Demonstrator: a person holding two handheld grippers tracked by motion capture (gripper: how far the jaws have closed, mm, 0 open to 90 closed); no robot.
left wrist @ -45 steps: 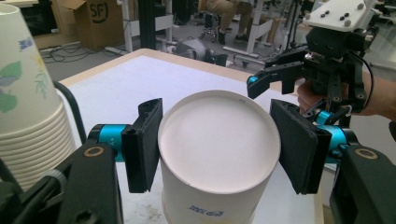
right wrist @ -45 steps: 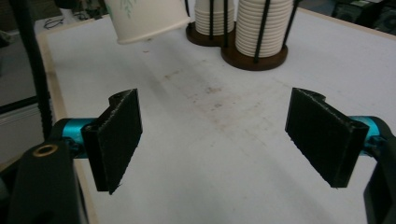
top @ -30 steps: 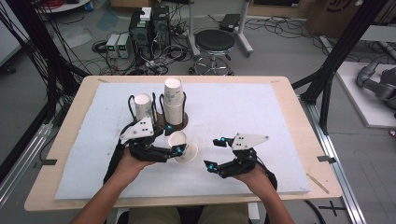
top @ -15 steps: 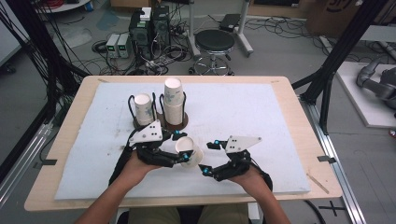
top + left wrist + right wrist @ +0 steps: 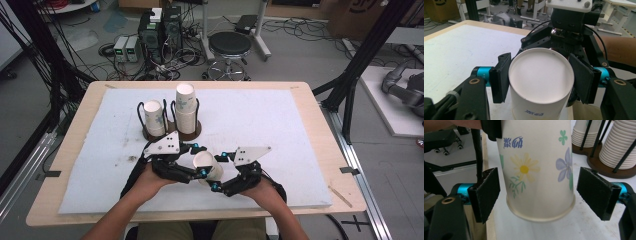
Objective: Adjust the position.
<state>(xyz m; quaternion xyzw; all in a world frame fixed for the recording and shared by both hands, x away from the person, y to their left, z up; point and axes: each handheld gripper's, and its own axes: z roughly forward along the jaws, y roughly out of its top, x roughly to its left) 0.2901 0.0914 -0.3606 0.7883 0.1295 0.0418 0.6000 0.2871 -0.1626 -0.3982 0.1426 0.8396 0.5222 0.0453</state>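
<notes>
Fingers (image 5: 500, 77) of left gripper (image 5: 201, 161) clamping floral paper cup (image 5: 207, 165); right gripper (image 5: 216, 171) straddling cup rim, jaws spread, apparently not touching, above white mat (image 5: 280, 125).

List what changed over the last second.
The left gripper, shut on the paper cup, carried it rightward. The right gripper moved left until its open jaws flank the cup's bottom, not touching. The two cup stacks in the holder stayed put.
</notes>
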